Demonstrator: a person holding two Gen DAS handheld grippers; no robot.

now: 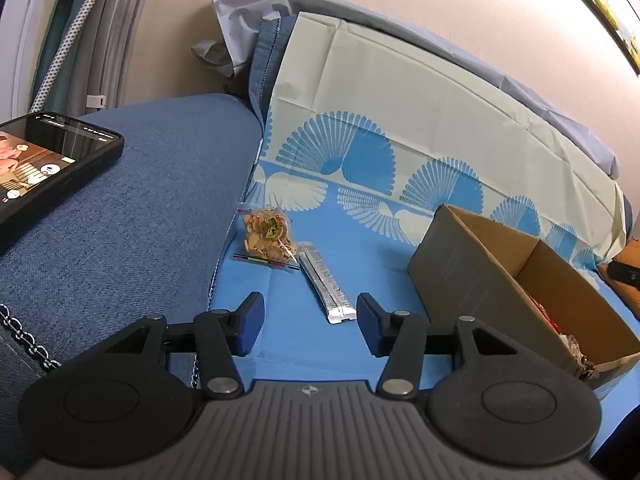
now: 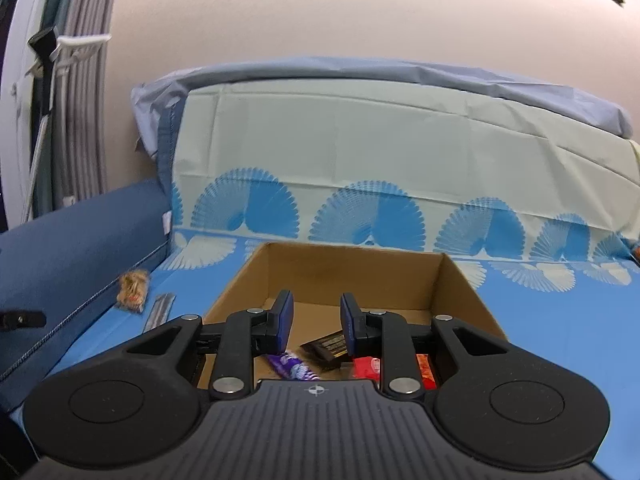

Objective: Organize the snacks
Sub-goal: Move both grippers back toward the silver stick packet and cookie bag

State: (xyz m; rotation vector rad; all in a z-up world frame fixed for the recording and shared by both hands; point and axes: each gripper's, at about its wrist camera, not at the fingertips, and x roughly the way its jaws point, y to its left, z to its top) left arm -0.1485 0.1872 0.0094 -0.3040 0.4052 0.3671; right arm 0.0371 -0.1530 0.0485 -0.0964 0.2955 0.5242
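Two snacks remain outside the cardboard box (image 1: 472,276): one clear bag of biscuits (image 1: 267,240) and one silver stick pack (image 1: 326,288). Both lie on the blue patterned cloth (image 1: 360,248) covering the sofa seat, left of the box. The bag lies farther away, near the blue armrest (image 1: 140,200); the stick pack lies nearer, its far end just beside the bag.

I judge both items light. The bag is soft and its contents brittle, so I would grip the flat sealed edge, not the middle. The stick pack looks thin, fairly stiff and slippery; I would take it across its narrow width near the middle.

The left tool (image 1: 310,326) hangs above the cloth, about half open and empty, with the near end of the stick pack just beyond its pads.

The right tool (image 2: 314,320) hovers over the near part of the box, its pads narrowly apart and holding nothing. Inside the box I count at least four wrappers: one dark (image 2: 328,348), one purple (image 2: 292,366), one red (image 2: 366,368), one orange (image 2: 425,368).

One phone (image 1: 44,168) rests on the armrest.
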